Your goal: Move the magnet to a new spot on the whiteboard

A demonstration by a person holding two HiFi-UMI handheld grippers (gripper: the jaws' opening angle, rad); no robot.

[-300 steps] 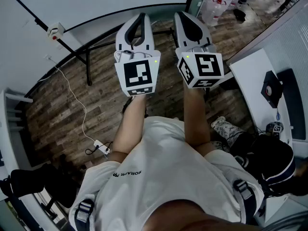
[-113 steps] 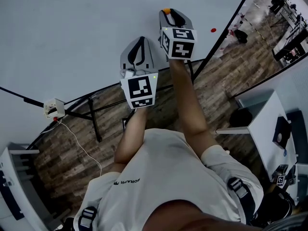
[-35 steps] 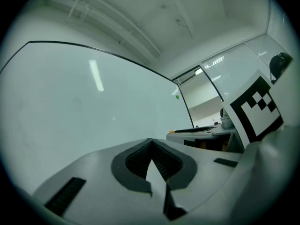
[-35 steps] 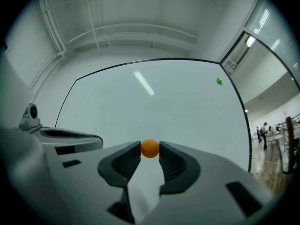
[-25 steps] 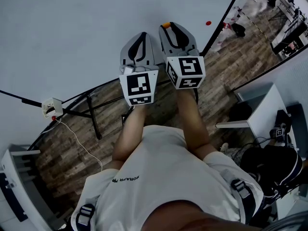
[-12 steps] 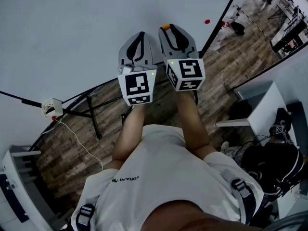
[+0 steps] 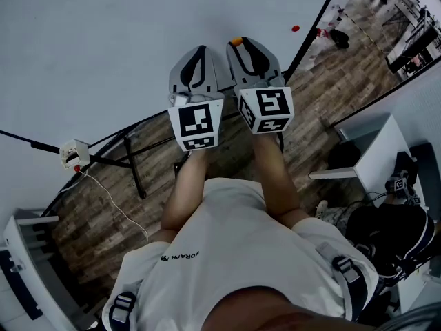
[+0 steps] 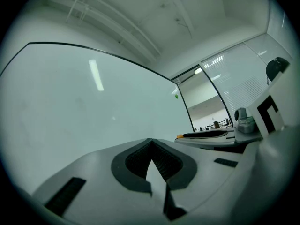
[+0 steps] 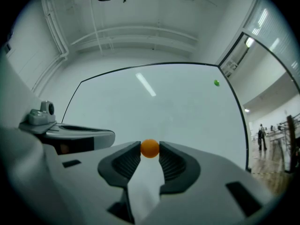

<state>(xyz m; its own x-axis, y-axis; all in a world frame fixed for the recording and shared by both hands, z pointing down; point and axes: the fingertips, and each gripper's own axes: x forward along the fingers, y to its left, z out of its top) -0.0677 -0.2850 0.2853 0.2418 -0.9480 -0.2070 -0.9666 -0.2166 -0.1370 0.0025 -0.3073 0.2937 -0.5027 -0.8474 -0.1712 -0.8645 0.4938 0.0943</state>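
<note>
Now the orange magnet (image 9: 150,148) is off its old spot and sits lower against the whiteboard (image 7: 103,40).
At centre frame the left gripper (image 7: 200,49) has its jaws together with nothing in them. Just to its right, the right gripper (image 7: 239,45) is clamped on the orange magnet. A few seconds back that gripper reached higher up the whiteboard; it has since dropped level with its neighbour and barely shifted over the last second. Whether the magnet touches the surface I can't tell. At upper right a second small dot (image 7: 295,28) sits near the whiteboard's edge. My read is that the carry is nearly done and the release is still to come.
</note>
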